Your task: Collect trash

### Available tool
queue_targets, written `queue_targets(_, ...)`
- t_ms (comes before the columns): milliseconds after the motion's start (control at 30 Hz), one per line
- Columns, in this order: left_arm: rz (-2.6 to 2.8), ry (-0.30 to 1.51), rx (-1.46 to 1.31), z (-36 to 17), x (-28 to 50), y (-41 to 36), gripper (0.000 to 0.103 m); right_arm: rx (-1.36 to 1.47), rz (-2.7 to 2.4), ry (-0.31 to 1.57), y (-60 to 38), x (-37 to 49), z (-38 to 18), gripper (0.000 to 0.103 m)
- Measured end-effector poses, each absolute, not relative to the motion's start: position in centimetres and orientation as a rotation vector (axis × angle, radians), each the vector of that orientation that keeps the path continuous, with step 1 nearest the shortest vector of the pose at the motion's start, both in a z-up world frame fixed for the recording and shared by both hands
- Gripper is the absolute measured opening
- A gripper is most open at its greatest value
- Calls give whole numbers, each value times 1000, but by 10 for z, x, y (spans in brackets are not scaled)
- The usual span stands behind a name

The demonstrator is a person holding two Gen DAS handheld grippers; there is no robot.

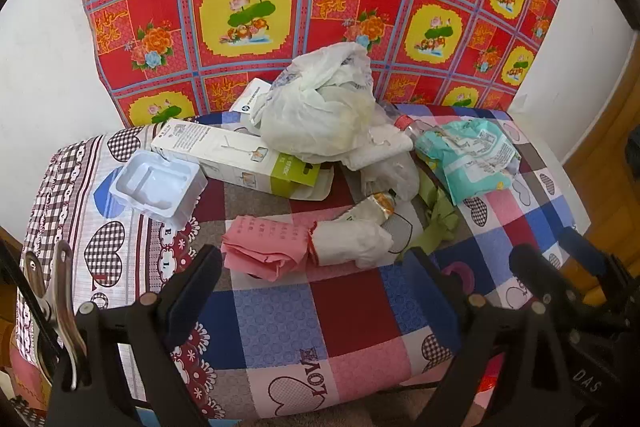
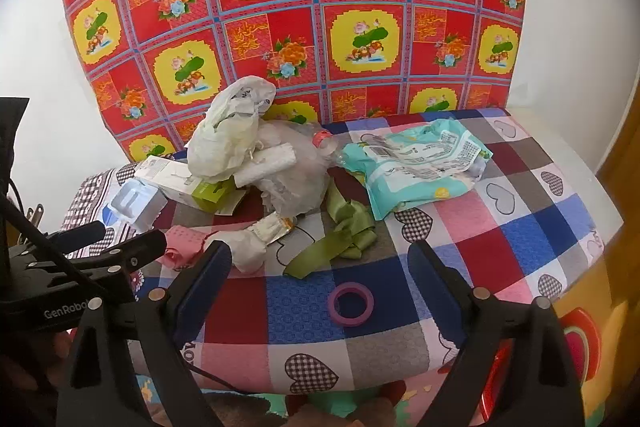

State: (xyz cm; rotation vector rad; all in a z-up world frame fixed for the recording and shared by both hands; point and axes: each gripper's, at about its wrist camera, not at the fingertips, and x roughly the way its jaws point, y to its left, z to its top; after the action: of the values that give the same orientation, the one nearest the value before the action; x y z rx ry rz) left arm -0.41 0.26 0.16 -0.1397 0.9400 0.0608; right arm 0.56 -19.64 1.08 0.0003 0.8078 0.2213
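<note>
I hold both grippers tilted downward, left gripper [image 1: 316, 267] and right gripper [image 2: 320, 259] spread wide, empty, trash pile [image 2: 256, 155] at twelve o'clock.

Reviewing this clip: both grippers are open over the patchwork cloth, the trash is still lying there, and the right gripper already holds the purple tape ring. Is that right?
Not quite. The purple tape ring lies loose on the patchwork cloth, between the open fingers of the right gripper but untouched, as the right wrist view shows. The rest stands: the left gripper is open too, and the trash is uncollected.
</note>
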Motion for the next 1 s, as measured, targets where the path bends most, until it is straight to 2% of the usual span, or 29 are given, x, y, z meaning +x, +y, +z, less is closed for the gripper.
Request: queue_targets(1000, 68, 949, -142, 0, -2, 7, 95, 6, 217, 807, -196, 4, 9, 92)
